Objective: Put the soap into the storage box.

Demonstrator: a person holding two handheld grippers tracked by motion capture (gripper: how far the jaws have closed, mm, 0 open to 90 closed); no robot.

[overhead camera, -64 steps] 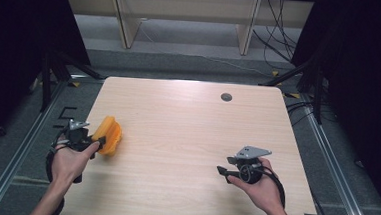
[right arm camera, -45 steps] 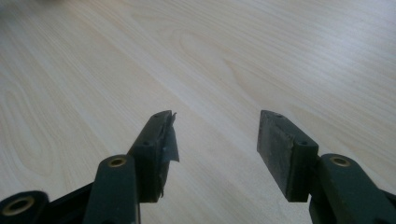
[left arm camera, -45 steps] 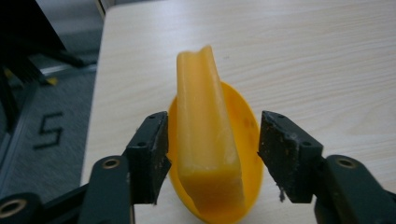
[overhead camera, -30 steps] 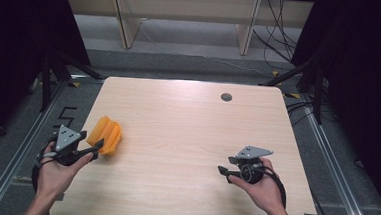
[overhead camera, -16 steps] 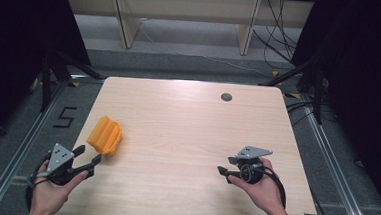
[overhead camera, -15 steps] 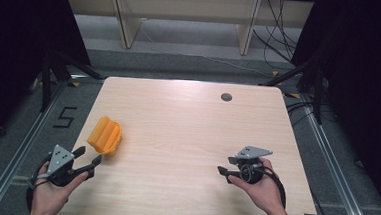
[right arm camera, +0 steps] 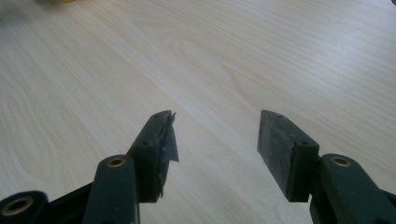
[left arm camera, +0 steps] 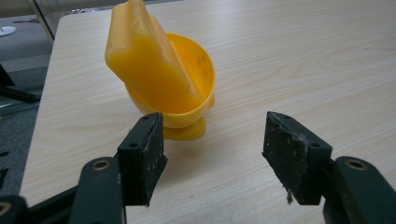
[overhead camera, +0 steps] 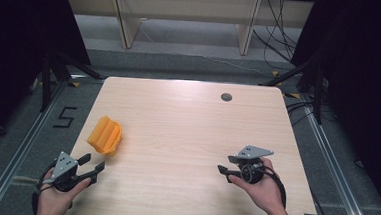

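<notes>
Evidently between steps: both the left gripper (overhead camera: 91,165) and right gripper (overhead camera: 223,170) stand spread and empty, the yellow plastic scoop (left arm camera: 161,79) lying free at the table's (overhead camera: 187,132) left, so any next move calls for a fresh approach.

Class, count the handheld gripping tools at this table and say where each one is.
2. The left tool is at the table's near-left corner, just short of the orange plastic holder; the right tool is near-right.

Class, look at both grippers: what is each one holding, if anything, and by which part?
Nothing is held. The left gripper is open, short of the yellow object and not touching it. The right gripper is open over bare table.
</notes>
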